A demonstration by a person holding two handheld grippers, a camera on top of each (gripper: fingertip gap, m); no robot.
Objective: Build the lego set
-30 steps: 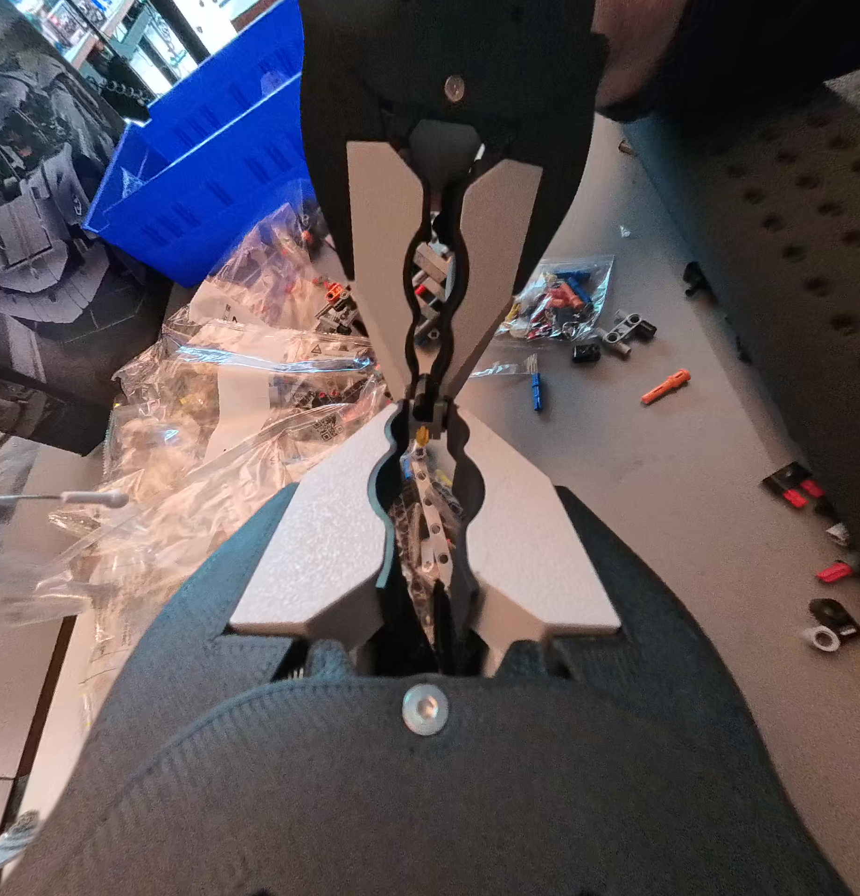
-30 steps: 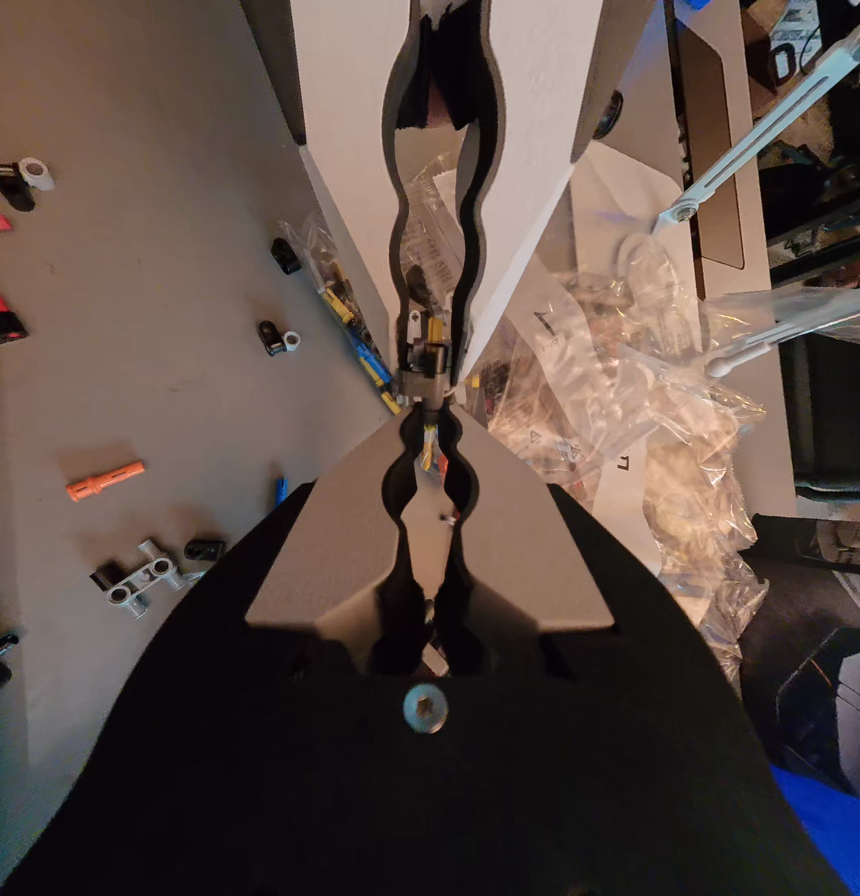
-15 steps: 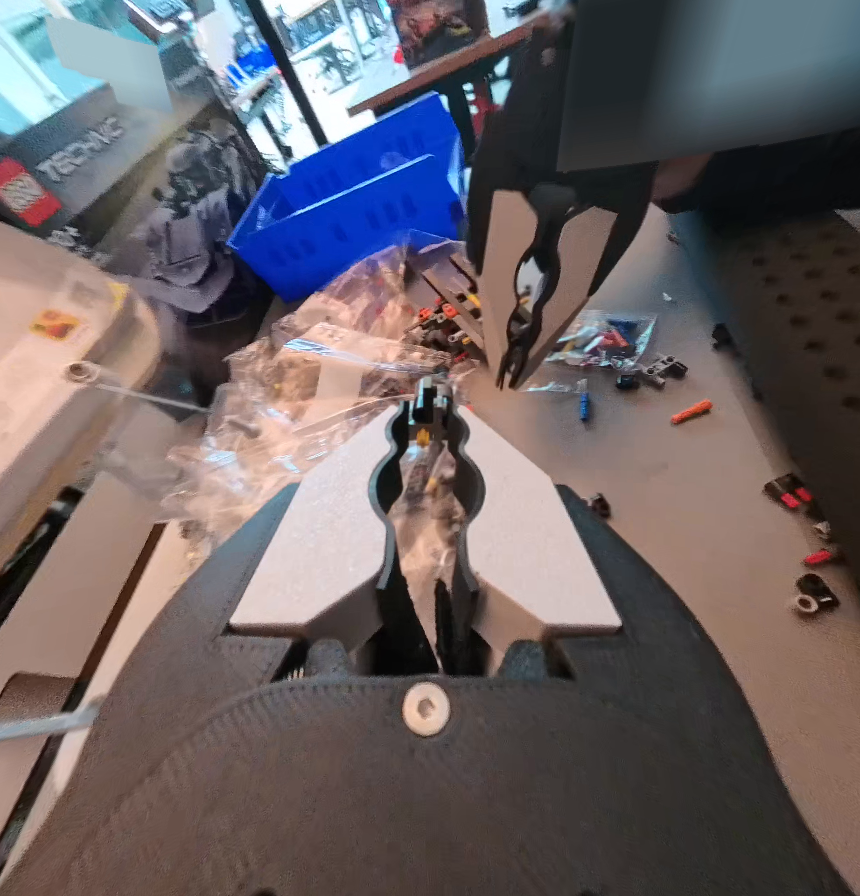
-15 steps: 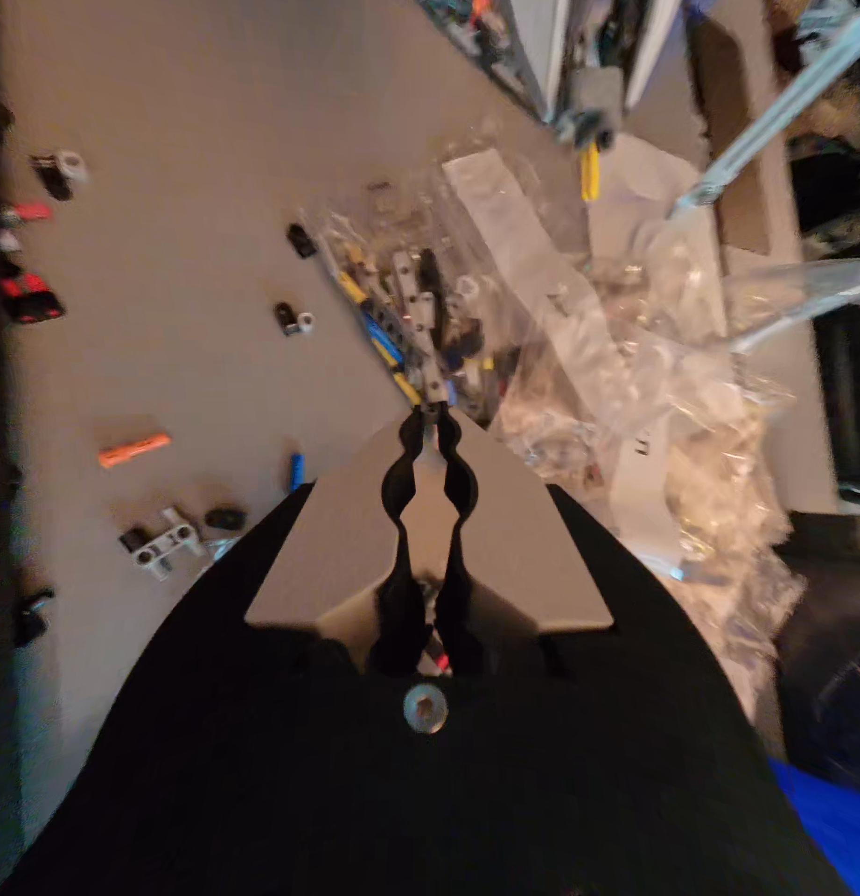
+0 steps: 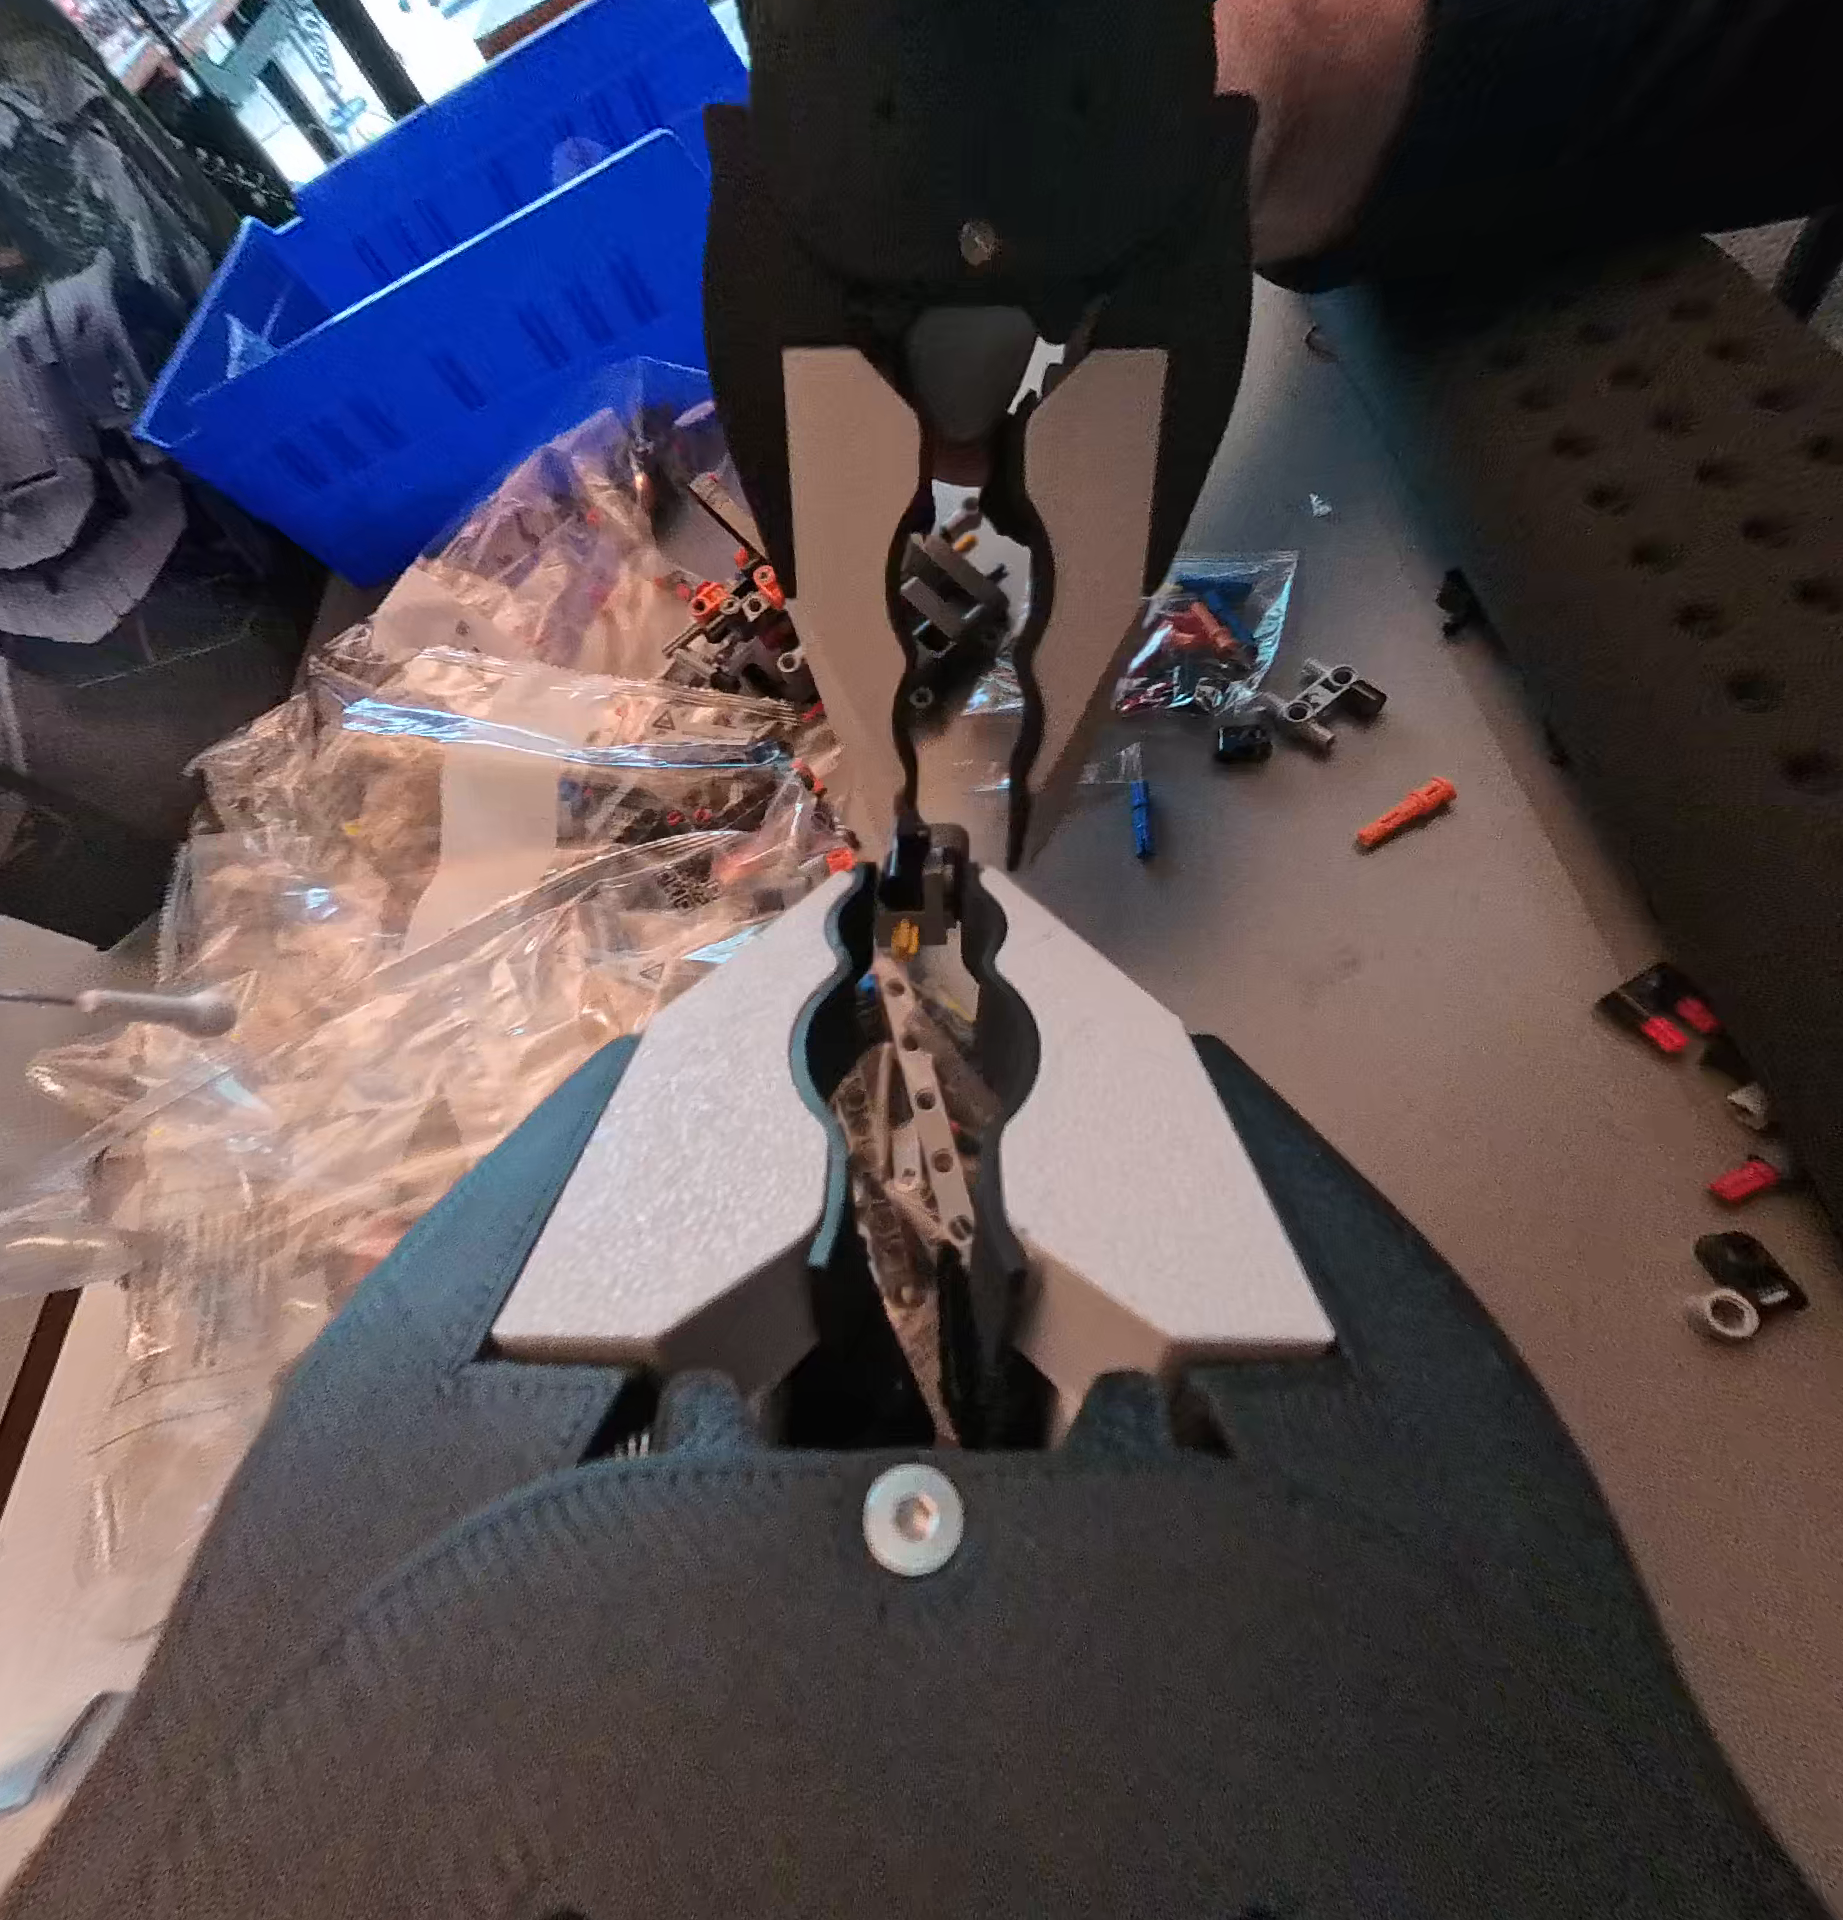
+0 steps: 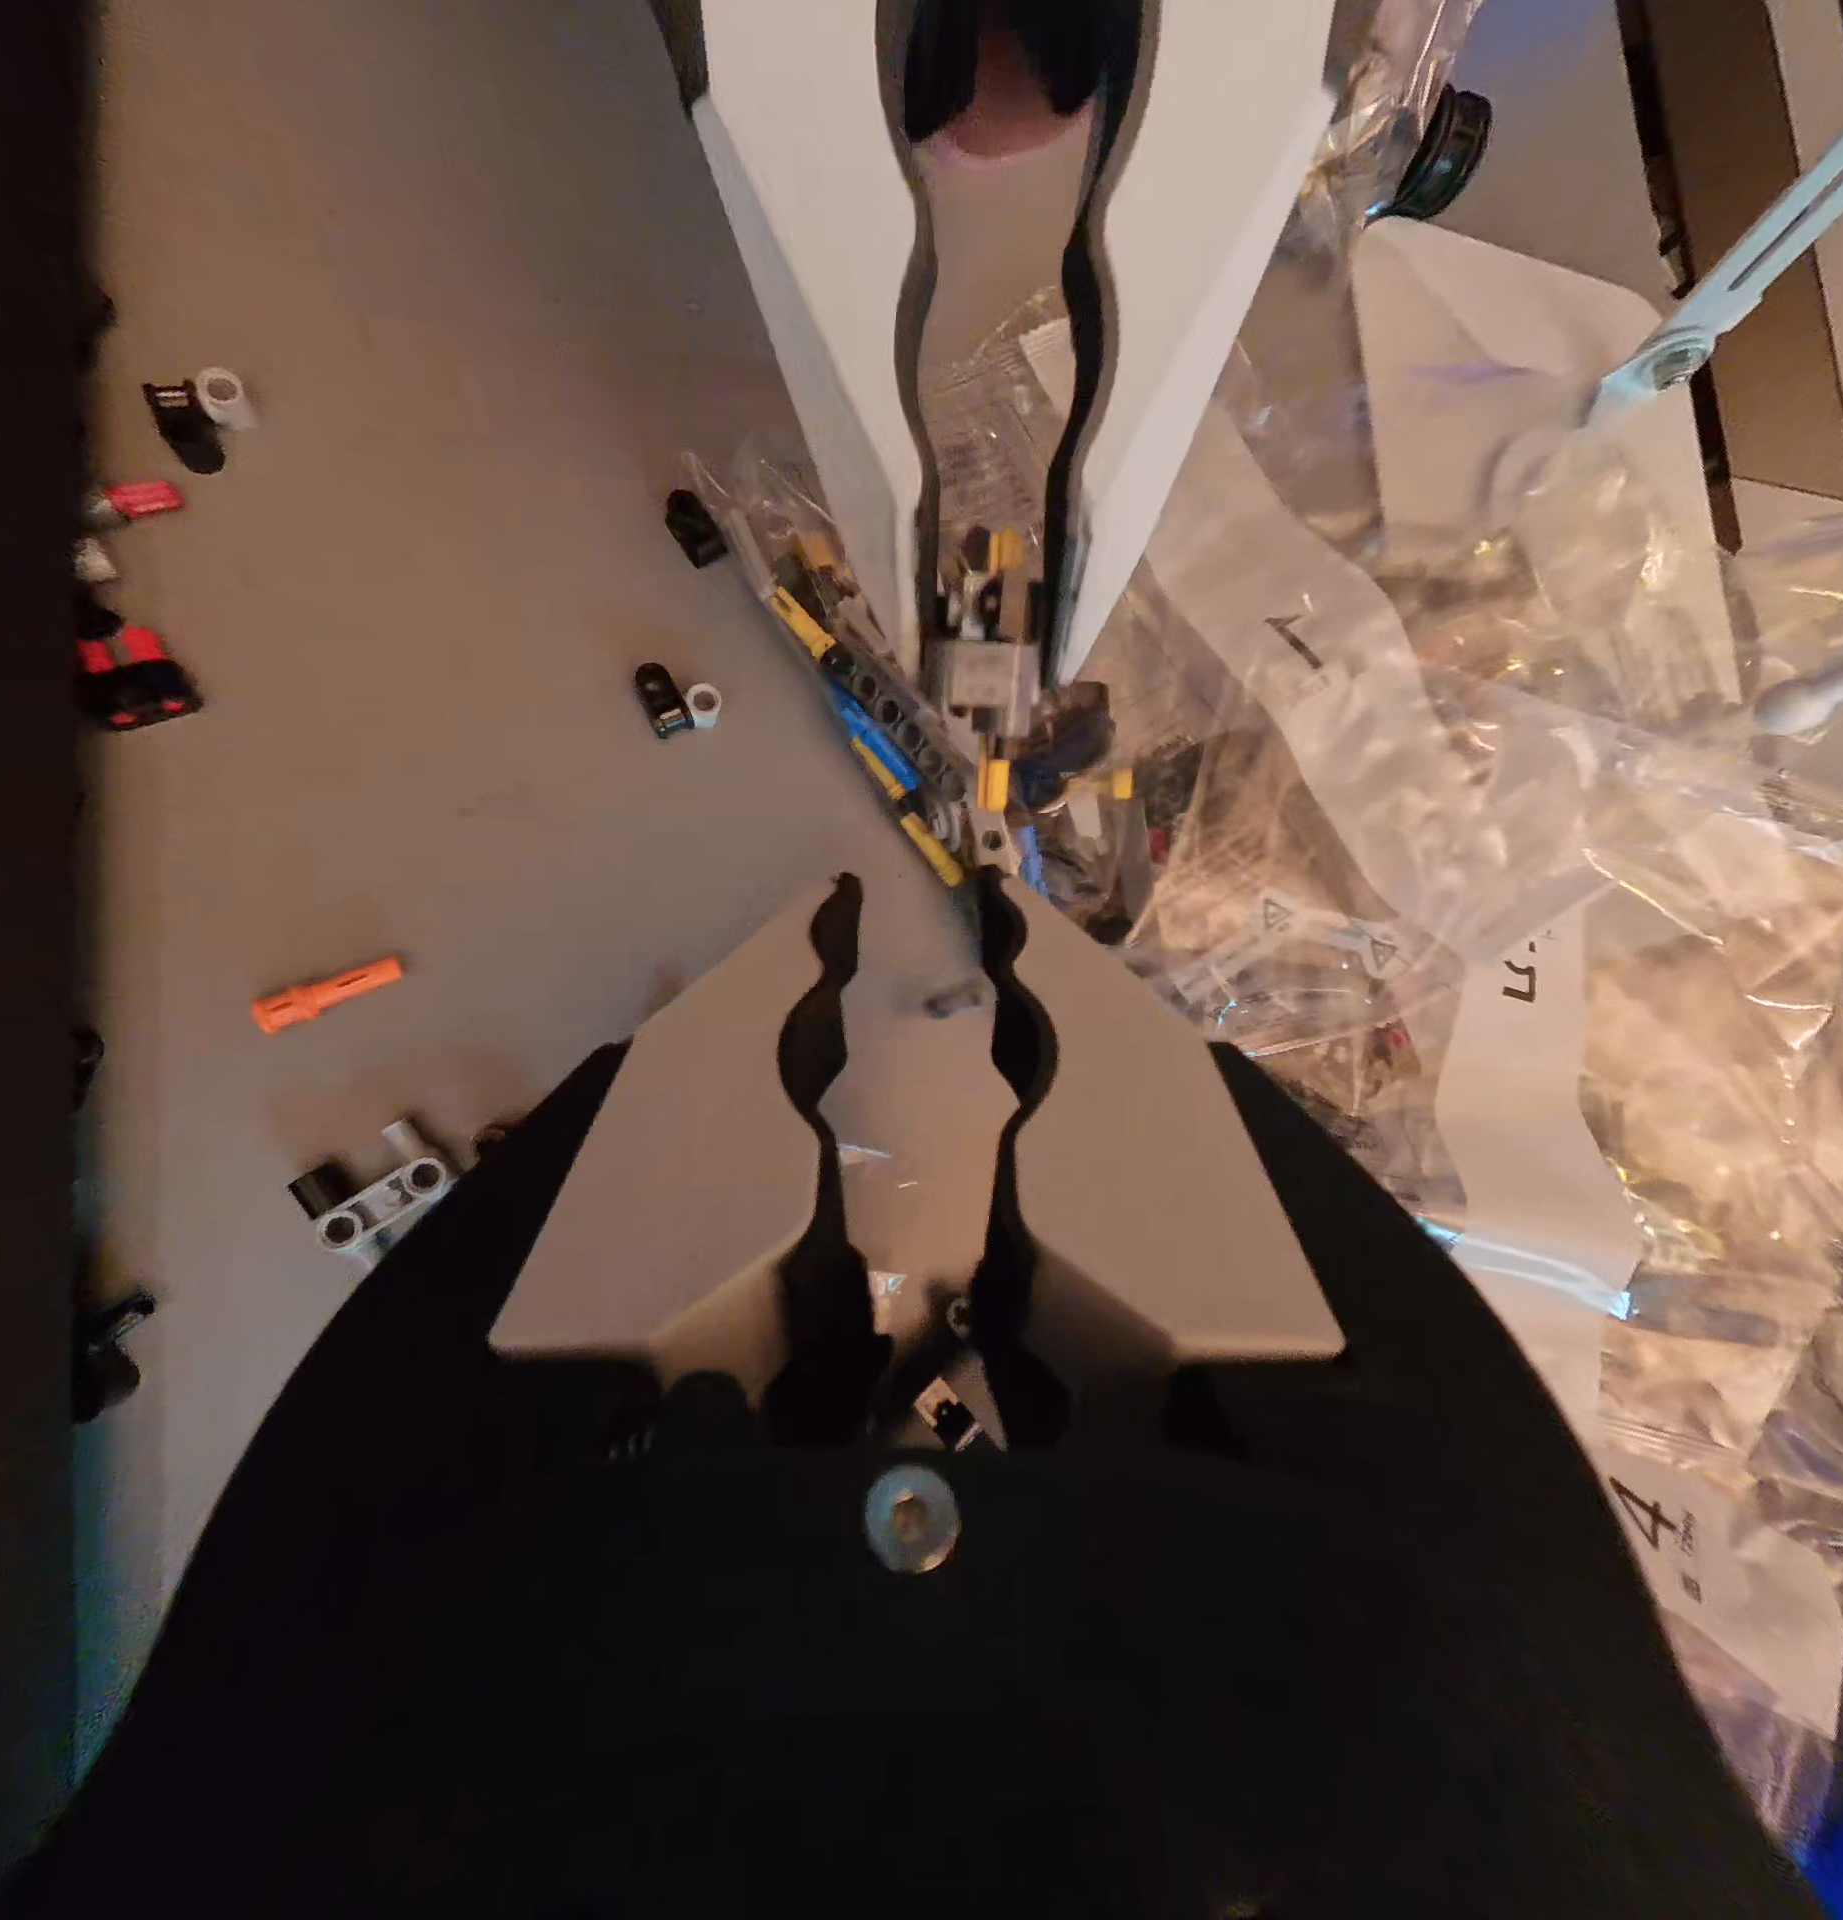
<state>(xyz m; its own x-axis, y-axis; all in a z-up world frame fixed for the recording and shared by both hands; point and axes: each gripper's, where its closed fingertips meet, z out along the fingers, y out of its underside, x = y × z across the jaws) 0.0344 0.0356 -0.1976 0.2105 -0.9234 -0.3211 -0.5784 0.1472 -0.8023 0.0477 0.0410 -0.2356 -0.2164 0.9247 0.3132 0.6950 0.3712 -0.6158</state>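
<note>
Two grippers meet mid-frame in the left wrist view: left gripper (image 5: 917,883) clamped on small grey-black lego assembly (image 5: 915,896), right gripper (image 5: 958,831) above, jaws apart. Right wrist view: right gripper (image 6: 912,883) spread, lego assembly (image 6: 984,675) upper centre over parts bag (image 6: 875,717).

Glossy crinkled plastic bags (image 5: 460,935); matt, seemingly smooth grey table (image 5: 1312,987).

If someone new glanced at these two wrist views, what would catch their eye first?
First, the two grippers meeting tip to tip mid-frame: the left gripper is clamped on a small dark lego assembly, while the right gripper faces it with its jaws apart. Next, the heap of clear plastic bags left of them, and the bright orange pin lying alone on the grey table to the right.
</note>
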